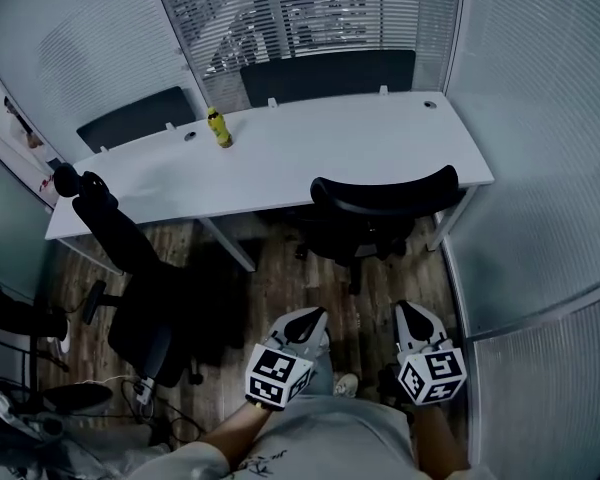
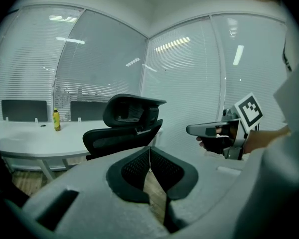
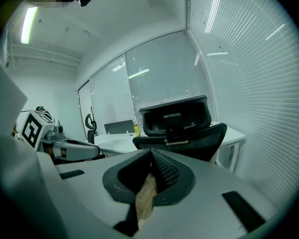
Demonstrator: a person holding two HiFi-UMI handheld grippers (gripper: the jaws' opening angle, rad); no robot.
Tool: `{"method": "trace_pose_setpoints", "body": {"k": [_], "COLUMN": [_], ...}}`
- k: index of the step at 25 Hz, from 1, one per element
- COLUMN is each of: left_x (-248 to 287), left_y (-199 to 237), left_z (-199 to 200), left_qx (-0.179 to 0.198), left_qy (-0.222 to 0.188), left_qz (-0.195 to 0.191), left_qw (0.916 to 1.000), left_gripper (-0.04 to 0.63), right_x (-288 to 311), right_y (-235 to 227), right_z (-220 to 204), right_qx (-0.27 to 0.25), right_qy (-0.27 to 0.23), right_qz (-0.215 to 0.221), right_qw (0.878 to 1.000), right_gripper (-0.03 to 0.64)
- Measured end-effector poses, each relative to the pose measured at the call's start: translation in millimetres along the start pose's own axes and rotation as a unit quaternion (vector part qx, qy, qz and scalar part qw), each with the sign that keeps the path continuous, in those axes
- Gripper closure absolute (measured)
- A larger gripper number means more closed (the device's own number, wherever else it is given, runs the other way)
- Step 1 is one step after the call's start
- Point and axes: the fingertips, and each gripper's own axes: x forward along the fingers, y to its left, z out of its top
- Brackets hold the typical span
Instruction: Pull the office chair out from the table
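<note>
One container only: a yellow bottle (image 1: 218, 128) upright on the white table (image 1: 280, 158), left of centre and near the far edge, contents impossible to tell. At far left, a tangle of cables (image 1: 40, 408) on the wood floor (image 1: 280, 288). Next, a black high-backed chair (image 1: 130, 278) with headrest, standing off the table's left front corner. Behind the table, two dark rectangular panels (image 1: 325, 73) against glass walls hung with blinds (image 1: 280, 18). Right of centre, the black office chair (image 1: 380, 203) tucked in, seat under the table's front edge, curved back and headrest toward the grippers; only bare floor between. Just right of that chair, a white table leg (image 1: 450, 228) and a frosted glass partition (image 1: 540, 188) close by. Low in the head view, the left gripper (image 1: 305, 320) with jaws pressed together, nothing held, aimed at the chair back and well short of it. Beside it, the right gripper (image 1: 412, 313), jaws likewise closed and empty, running parallel to the left one, also apart from the chair; mesh back and headrest straight ahead in both gripper views.
</note>
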Motion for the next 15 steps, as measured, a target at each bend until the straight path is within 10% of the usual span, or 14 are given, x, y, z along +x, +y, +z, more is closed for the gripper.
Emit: {"method": "trace_pose_setpoints", "body": {"k": [15], "left_x": [62], "left_y": [69], "left_z": [47], "left_qx": [0.021], "left_qy": [-0.011], "left_qz": [-0.019], "left_qw": [0.9995], "left_gripper": [0.583], "right_x": [61], "right_y": [-34], "right_z": [36], "right_qx": [0.004], "right_qy": [-0.020], "right_qz": [-0.041], "right_qw": [0.999], "right_gripper": [0.607]}}
